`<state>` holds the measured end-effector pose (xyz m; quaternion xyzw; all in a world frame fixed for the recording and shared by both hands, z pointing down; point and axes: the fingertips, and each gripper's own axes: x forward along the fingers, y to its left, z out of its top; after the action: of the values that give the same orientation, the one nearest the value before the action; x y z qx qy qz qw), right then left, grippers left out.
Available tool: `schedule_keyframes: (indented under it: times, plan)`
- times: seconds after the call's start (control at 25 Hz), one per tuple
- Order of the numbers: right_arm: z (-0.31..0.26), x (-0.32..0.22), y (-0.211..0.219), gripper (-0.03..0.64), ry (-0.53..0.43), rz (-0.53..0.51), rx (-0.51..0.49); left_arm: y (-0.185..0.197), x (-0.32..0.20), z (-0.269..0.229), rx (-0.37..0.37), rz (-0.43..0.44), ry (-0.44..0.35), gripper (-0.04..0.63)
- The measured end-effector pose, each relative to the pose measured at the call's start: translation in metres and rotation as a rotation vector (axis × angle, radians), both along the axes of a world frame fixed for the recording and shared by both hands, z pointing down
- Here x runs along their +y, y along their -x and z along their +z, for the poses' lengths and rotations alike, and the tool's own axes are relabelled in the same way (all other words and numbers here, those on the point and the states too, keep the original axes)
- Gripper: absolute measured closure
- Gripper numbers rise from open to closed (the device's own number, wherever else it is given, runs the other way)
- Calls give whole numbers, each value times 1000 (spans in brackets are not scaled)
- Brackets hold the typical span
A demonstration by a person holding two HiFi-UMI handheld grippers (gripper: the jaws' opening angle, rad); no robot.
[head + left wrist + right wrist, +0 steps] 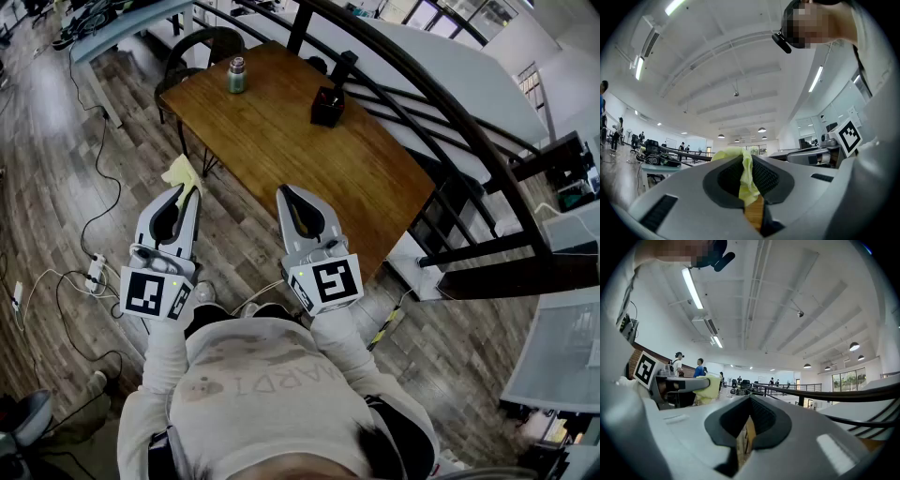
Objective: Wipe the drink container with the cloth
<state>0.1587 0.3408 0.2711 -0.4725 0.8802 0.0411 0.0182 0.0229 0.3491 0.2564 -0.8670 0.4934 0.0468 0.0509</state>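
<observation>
A: Start closest in. Any writing to read?

B: The person's pale sweatshirt (262,394) has faint lettering across the chest. It is upside down from the head view, and I cannot make it out with any confidence. Each gripper carries a cube with a black-and-white square marker, the left cube (150,292) and the right cube (328,281). These are patterns, not words.

A: And the grippers themselves?

B: The left gripper (185,195) is pinching the yellow cloth (181,172). In the left gripper view a fold of it hangs down between the dark pads, and the rest bunches up past the tips. The right gripper (286,192) has its jaws pressed together with nothing between them. In its own view only a sliver of wood shows through the slot lower down. Both are held side by side, in front of the person's body, short of the table's near edge.

A: What is on the floor?

B: Wood-look planks. To the left, a white power strip (95,272) lies among trailing cables.

A: And the drink container?

B: It stands upright near the far left corner of the wooden table (281,159), well apart from both grippers. The drink container (236,75) is a greenish metal bottle with a cap, and any label on it is too small to read. A small black box (327,106) sits on the table's far right side, near the dark railing (450,122). A dark chair (202,47) stands beyond the far left corner.
</observation>
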Motion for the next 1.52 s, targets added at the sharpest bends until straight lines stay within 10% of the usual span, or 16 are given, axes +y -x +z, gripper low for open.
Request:
schedule_keyframes:
  times: [0.76, 1.52]
  plan:
    - [-1, -12, 11, 606, -26, 10, -17, 12, -10, 4, 15, -2, 4, 565]
    - [-1, -161, 80, 606, -18, 123, -14, 79, -175, 4, 25, 138, 17, 565]
